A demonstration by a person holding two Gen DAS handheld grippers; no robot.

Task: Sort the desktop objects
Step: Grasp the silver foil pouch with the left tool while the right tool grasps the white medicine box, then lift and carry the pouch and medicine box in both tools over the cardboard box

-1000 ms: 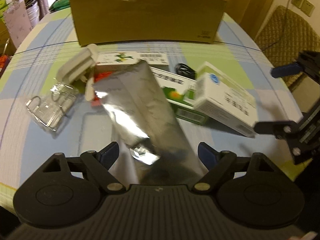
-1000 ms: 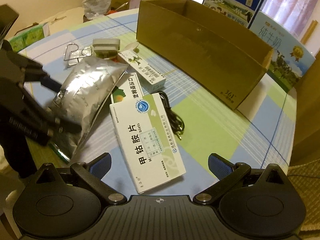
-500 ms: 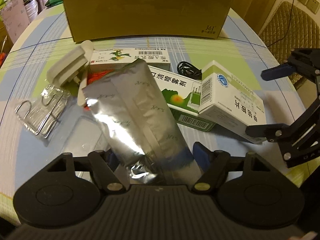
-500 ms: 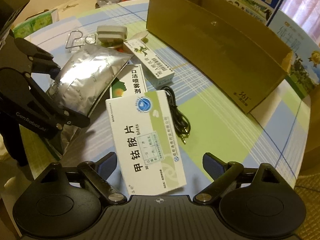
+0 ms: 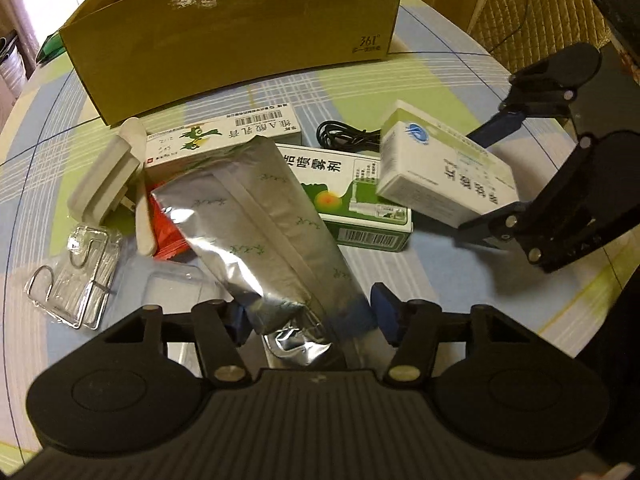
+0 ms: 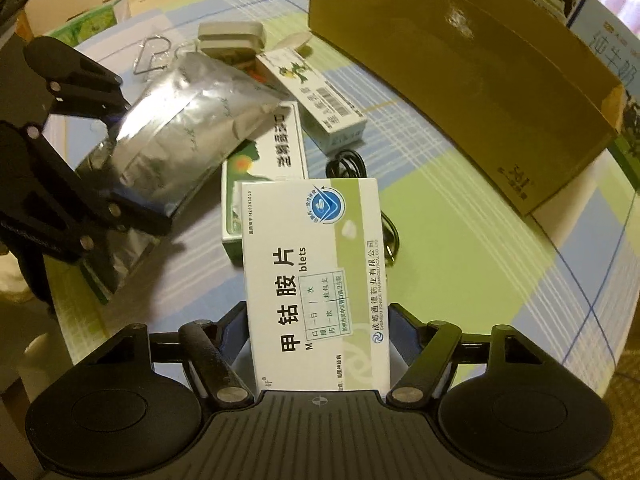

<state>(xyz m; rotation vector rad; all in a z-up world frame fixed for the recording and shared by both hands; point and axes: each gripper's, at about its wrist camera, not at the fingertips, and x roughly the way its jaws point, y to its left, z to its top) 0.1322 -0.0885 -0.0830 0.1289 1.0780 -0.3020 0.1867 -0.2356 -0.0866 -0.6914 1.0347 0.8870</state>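
Left gripper [image 5: 308, 316] pinches the near end of the foil pouch [image 5: 256, 216], its long axis running away toward the cardboard box [image 5: 240, 28]. Right gripper [image 6: 320, 336] clamps the white medicine box [image 6: 316, 264] lengthwise, far end pointing over the green spray box [image 6: 276, 152].

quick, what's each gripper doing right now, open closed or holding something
Left hand-held gripper: closed on the near end of the silver foil pouch.
Right hand-held gripper: closed on the white tablet box.
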